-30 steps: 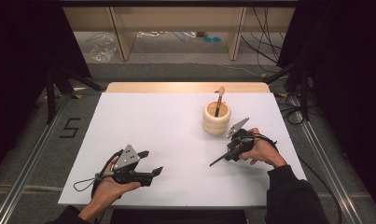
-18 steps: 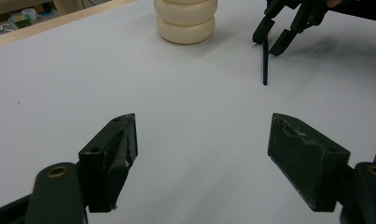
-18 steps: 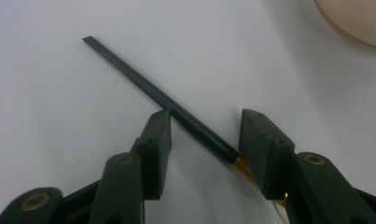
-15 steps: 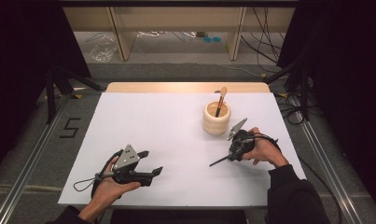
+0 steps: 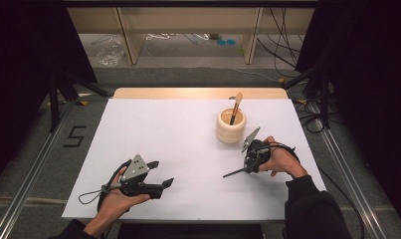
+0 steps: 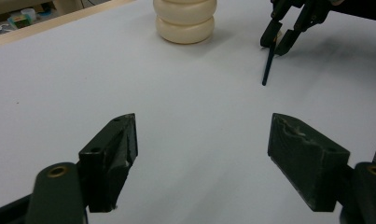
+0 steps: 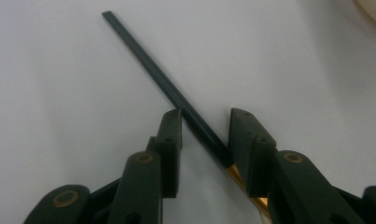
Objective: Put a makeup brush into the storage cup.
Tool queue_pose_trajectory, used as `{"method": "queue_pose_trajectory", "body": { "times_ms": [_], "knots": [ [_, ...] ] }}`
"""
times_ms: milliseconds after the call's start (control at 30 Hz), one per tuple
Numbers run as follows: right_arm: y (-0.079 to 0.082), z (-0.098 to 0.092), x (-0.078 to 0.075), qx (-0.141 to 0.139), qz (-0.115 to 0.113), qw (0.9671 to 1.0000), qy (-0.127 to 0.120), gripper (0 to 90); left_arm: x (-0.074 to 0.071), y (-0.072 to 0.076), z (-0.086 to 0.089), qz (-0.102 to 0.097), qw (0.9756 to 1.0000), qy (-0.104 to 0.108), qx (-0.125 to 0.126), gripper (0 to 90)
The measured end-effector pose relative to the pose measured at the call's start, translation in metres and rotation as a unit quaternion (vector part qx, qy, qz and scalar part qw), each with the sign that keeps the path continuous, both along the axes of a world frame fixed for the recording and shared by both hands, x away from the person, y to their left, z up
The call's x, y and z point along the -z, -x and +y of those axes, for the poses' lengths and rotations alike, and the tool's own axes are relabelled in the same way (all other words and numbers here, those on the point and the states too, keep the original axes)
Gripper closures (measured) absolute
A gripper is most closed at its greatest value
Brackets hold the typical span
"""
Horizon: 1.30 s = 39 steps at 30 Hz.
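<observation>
Closing around slim dark-handled brush (image 7: pixel 176 100) lying on white table (image 5: pixel 178 134), right gripper (image 7: pixel 202 123) not yet clamped; lifting and dropping into ribbed cream holder (image 5: pixel 231 127) beside another brush remains. Left gripper (image 6: pixel 202 149) wide, empty.

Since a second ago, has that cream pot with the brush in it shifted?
No. The cream pot sits at the same spot, near the wooden table edge.

A thin dark brush (image 7: pixel 167 88) (its handle blue-black, with a gold band near the hidden end) lies flat on the white table (image 5: pixel 178 134), slanting across it just beside a cream ribbed holder (image 5: pixel 231 127) with a second brush (image 5: pixel 235 107) upright inside.
</observation>
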State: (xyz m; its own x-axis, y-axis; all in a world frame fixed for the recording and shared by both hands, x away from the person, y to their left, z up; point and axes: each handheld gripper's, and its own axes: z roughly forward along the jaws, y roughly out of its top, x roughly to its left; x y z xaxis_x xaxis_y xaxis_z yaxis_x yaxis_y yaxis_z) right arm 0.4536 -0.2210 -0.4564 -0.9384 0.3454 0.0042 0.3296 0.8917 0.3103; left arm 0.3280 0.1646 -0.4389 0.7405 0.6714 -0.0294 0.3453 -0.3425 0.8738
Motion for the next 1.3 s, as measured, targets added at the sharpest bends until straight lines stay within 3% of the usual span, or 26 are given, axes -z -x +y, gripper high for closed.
{"method": "queue_pose_trajectory", "body": {
  "times_ms": [500, 1067, 1300],
  "knots": [
    [0.002, 0.006, -0.002, -0.024, 0.008, 0.9993, 0.029, 73.8, 0.0, 0.0, 0.0, 0.001, 1.0, 0.002, -0.001, 24.3],
    [0.004, 0.014, -0.003, -0.025, 0.017, 0.9981, 0.054, 81.8, 0.0, 0.001, 0.0, 0.0, 1.0, 0.0, -0.003, 24.4],
    [0.005, 0.016, -0.003, -0.02, 0.01, 0.9979, 0.06, 82.7, 0.0, 0.0, 0.0, 0.001, 1.0, 0.003, -0.001, 24.4]
  ]
}}
